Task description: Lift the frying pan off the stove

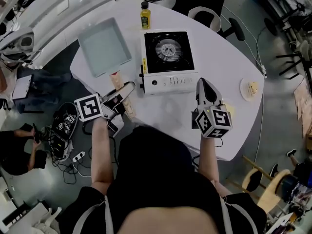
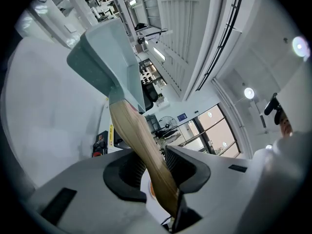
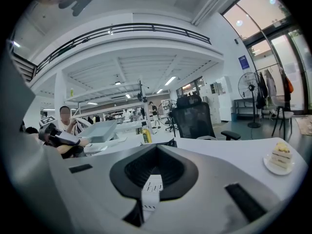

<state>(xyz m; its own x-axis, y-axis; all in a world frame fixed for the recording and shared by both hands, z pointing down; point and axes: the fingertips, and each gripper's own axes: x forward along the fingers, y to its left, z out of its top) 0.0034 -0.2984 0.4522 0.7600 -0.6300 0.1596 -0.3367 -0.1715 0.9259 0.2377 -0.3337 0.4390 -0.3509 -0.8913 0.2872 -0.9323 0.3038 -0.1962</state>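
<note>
- What is the setting?
- An open hall with a grey floor [image 1: 280, 106] and a black office chair [image 1: 204, 13]. In it stands a rounded white table [image 1: 219, 50].
- Where is the pan?
- The square frying pan [image 1: 104, 47] is off the stove [image 1: 168, 62], left of it, over the table's left part.
- Which way does it lie?
- Its long axis runs away from the person. The wooden handle [image 1: 116, 79] points back at them and the pan body is at the far end.
- And the tongs?
- The left gripper [image 1: 126, 89] is clamped on that handle. The right gripper [image 1: 203, 84] has its jaws closed on nothing and sits in front of the stove.
- Anything smaller?
- A yellow bottle [image 1: 145, 16] stands beyond the stove, and a cake plate [image 1: 250, 89] sits at the right edge.
</note>
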